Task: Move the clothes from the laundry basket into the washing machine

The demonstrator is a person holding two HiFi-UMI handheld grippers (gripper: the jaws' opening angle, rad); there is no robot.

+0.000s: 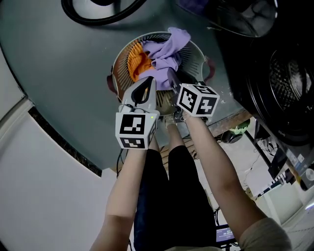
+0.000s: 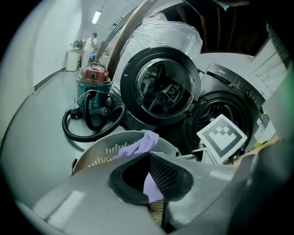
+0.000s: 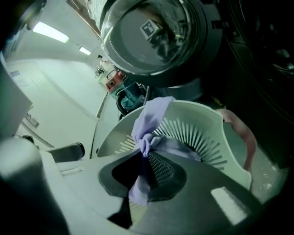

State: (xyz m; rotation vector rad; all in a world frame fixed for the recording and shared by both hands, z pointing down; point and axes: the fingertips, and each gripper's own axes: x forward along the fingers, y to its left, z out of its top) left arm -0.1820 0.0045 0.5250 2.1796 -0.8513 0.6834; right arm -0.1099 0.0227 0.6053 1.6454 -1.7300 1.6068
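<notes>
A round pale laundry basket (image 1: 197, 55) stands on the grey floor below me. In it lie a lavender garment (image 1: 169, 49) and an orange cloth (image 1: 137, 63). My left gripper (image 1: 149, 82) is over the basket's near side, shut on a fold of the lavender garment (image 2: 142, 142); the fabric shows pinched between its pads in the left gripper view (image 2: 149, 158). My right gripper (image 1: 171, 83) is right beside it, also shut on the lavender garment (image 3: 149, 121), which hangs bunched from its jaws (image 3: 142, 158) above the basket (image 3: 216, 133). The washing machine (image 1: 289, 83) is at the right.
The washer's round door (image 2: 161, 87) stands open, with the dark drum opening (image 2: 220, 119) to its right. A teal and red vacuum cleaner (image 2: 94, 87) with a black hose (image 1: 98, 14) sits on the floor beyond the basket. Cables and clutter (image 1: 235, 130) lie by the machine's base.
</notes>
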